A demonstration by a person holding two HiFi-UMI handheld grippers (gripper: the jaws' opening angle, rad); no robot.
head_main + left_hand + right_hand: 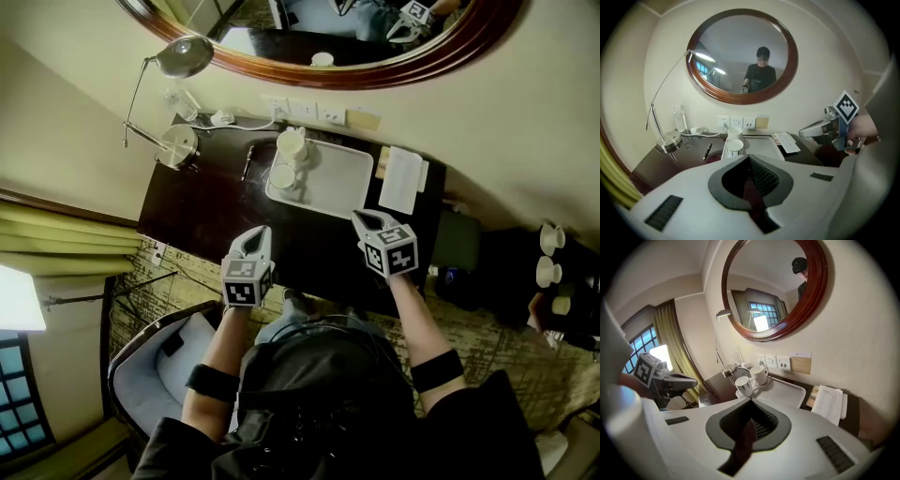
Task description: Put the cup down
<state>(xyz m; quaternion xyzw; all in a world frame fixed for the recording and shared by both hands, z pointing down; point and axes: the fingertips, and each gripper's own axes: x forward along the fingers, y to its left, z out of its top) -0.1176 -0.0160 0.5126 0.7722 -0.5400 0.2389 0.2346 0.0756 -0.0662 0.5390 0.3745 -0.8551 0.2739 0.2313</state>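
Two white cups stand at the left end of a white tray (339,187) on the dark desk: one cup (292,143) at the back, the other cup (282,176) just in front of it. Both cups show upright in the left gripper view (734,146) and the right gripper view (743,385). My left gripper (260,232) hovers over the desk's near edge, short of the tray, shut and empty. My right gripper (364,218) is held level with it near the tray's front right corner, also shut with nothing in it. Neither touches a cup.
A metal desk lamp (178,142) and a pen (247,161) sit left of the tray. Papers (403,180) lie to its right. Wall sockets (305,111) and a round mirror (375,66) are behind. An armchair (155,366) stands at the lower left. More cups (549,255) stand far right.
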